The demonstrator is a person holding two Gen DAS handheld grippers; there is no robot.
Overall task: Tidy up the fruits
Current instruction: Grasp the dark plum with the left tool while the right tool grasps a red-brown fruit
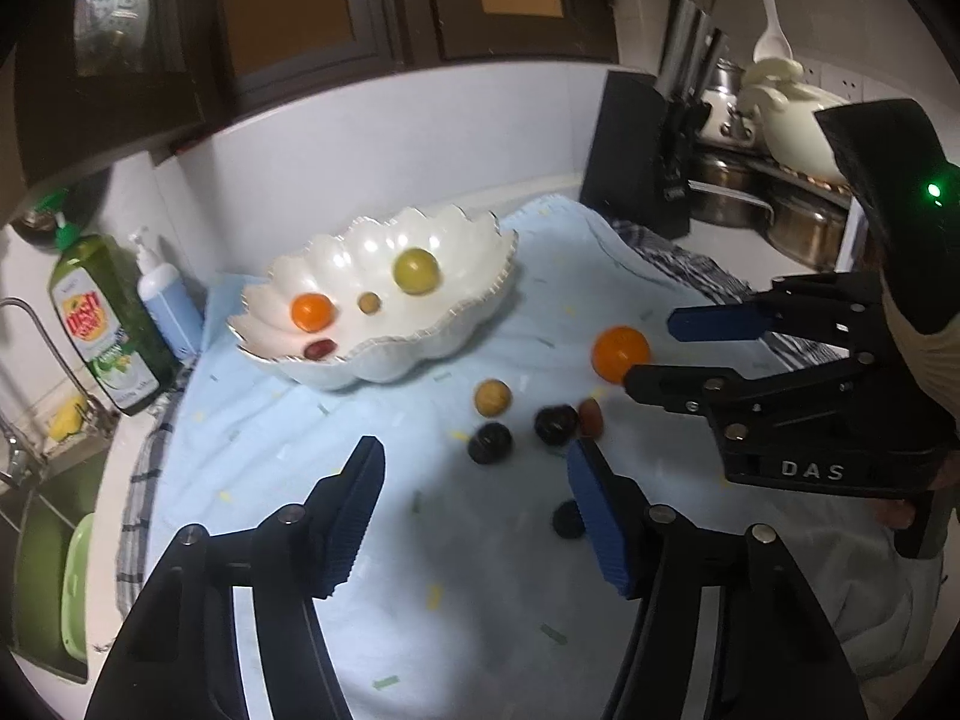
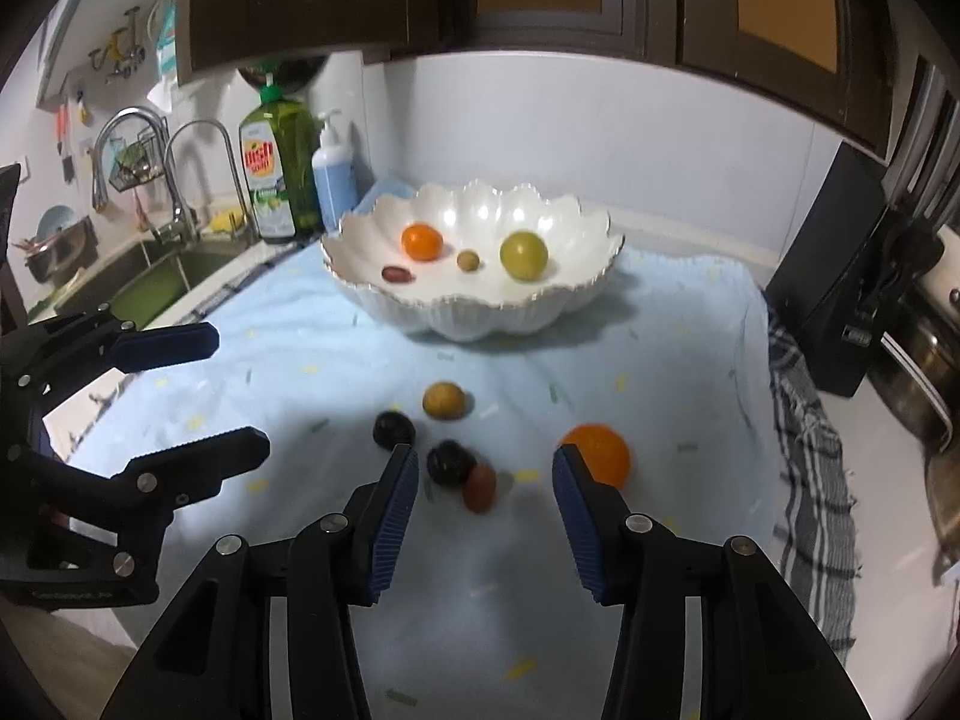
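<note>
A white scalloped bowl point(image 1: 384, 363) point(image 2: 480, 318) stands on a light blue towel point(image 1: 300, 420). It holds an orange point(image 1: 312, 312), a green-yellow fruit point(image 1: 416, 270), a small tan fruit point(image 1: 368, 302) and a red date point(image 1: 318, 349). On the towel lie a bigger orange point(image 1: 618, 351) point(image 2: 597, 456), a tan fruit point(image 2: 444, 401), two dark fruits point(image 2: 393, 429) point(image 2: 450, 463) and a red-brown one point(image 2: 480, 487). Another dark fruit point(image 1: 564, 525) is half hidden behind a finger. My left gripper point(image 1: 474, 456) point(image 2: 237, 390) is open above the dark fruits. My right gripper point(image 2: 485, 456) point(image 1: 651, 351) is open, its tips beside the loose orange.
A green dish soap bottle point(image 2: 276, 180) and a blue pump bottle point(image 2: 333, 174) stand left of the bowl by the sink point(image 2: 156, 282). A black knife block point(image 1: 642, 162) and steel pots point(image 1: 798, 222) crowd the right. A checked cloth point(image 2: 804, 456) lies under the towel.
</note>
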